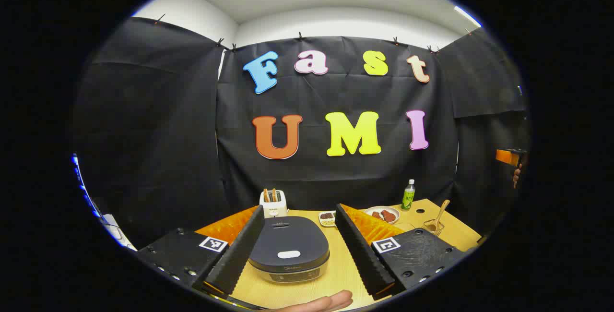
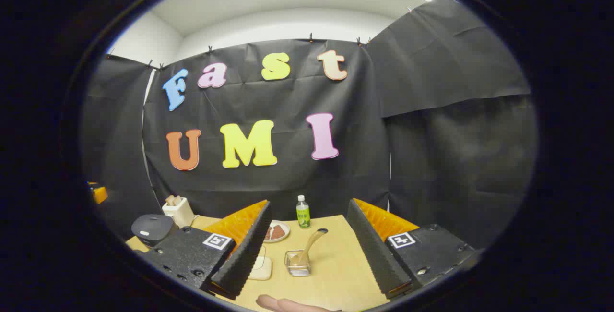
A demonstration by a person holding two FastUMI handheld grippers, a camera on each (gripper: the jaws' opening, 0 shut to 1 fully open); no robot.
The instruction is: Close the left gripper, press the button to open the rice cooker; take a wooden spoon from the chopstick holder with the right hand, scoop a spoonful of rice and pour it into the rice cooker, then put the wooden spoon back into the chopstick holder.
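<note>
The left gripper [image 1: 297, 249] stands with its jaws wide, and the rice cooker [image 1: 289, 248] sits on the table [image 1: 336, 273] between them, lid down, touching neither finger. The right gripper [image 2: 307, 249] is also spread wide. Between its jaws stands the clear holder [image 2: 297, 263] with the wooden spoon [image 2: 309, 245] leaning in it. Just inside its left jaw lies a pale dish [image 2: 263, 268], perhaps the rice; it is half hidden. Beyond the jaws stand a bottle [image 2: 302, 212] and a plate [image 2: 277, 231].
</note>
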